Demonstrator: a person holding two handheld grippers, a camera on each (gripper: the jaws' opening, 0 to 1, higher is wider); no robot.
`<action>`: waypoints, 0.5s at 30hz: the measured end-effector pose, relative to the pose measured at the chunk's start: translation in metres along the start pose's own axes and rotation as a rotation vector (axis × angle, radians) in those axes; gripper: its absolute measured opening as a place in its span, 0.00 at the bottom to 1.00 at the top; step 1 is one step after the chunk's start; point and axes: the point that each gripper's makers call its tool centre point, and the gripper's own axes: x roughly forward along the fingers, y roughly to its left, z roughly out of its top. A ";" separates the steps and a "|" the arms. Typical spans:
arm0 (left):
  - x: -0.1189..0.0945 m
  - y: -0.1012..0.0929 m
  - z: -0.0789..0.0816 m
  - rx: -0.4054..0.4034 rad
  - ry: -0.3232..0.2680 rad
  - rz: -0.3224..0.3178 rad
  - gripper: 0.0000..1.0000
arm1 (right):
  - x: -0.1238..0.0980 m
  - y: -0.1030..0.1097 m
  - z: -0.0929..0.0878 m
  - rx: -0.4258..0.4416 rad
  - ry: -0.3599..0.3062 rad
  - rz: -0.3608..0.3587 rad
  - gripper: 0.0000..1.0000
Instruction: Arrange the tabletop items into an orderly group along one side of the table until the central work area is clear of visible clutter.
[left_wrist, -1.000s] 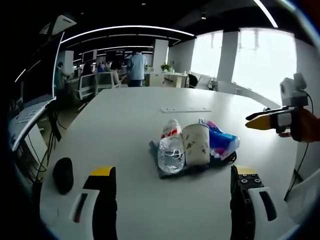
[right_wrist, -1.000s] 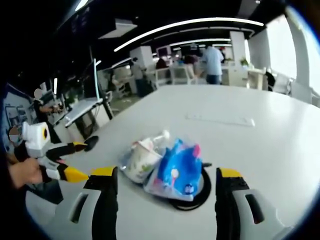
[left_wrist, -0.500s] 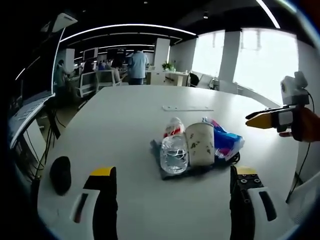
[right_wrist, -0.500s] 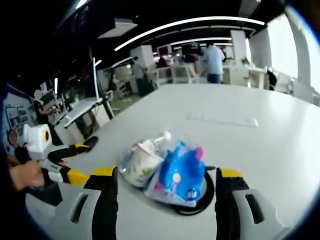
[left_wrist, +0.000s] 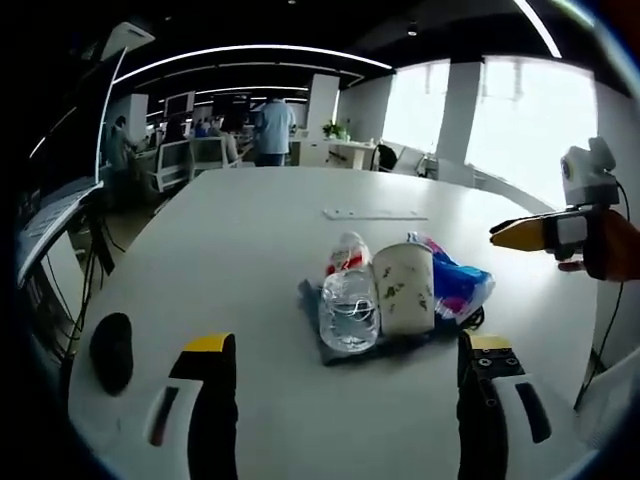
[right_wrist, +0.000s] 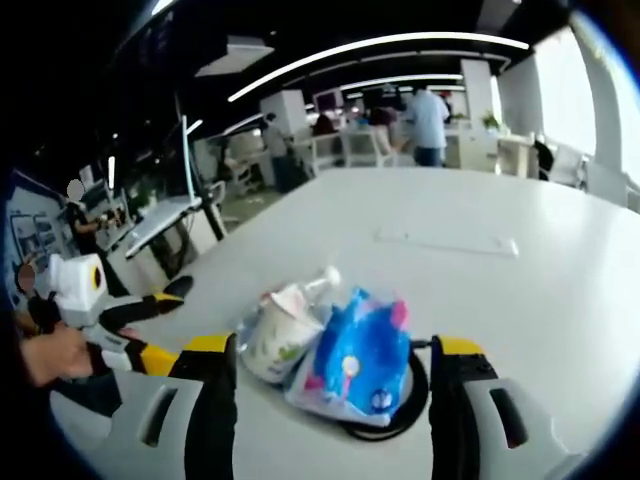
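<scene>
A small pile sits mid-table: a clear water bottle (left_wrist: 347, 300) lying on a dark cloth (left_wrist: 322, 335), a white paper cup (left_wrist: 404, 288) beside it and a blue snack bag (left_wrist: 459, 283) over a coiled black cable (left_wrist: 470, 318). My left gripper (left_wrist: 340, 385) is open, its jaws short of the pile. From the other side I see the cup (right_wrist: 275, 335), the bag (right_wrist: 360, 355) and the cable (right_wrist: 410, 395). My right gripper (right_wrist: 325, 390) is open, its jaws either side of the bag. The right gripper (left_wrist: 545, 232) also shows in the left gripper view, the left gripper (right_wrist: 125, 330) in the right one.
A black computer mouse (left_wrist: 110, 350) lies near the table's left edge. A flat white panel (left_wrist: 375, 214) is set into the table (left_wrist: 250, 230) behind the pile. Desks, chairs and people stand at the far end of the office.
Both cameras have crept a little closer to the pile. The mouse has slid left and down in the left gripper view. Nothing on the table has moved.
</scene>
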 end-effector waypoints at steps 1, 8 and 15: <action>0.001 0.000 0.000 0.000 0.001 -0.003 0.90 | 0.001 -0.001 0.000 -0.001 0.000 -0.001 0.77; 0.006 0.000 -0.001 -0.005 0.005 -0.003 0.90 | 0.004 -0.003 0.002 0.002 0.001 -0.002 0.77; 0.011 0.002 -0.003 -0.014 0.010 -0.002 0.90 | 0.009 -0.003 0.004 0.004 0.002 -0.002 0.77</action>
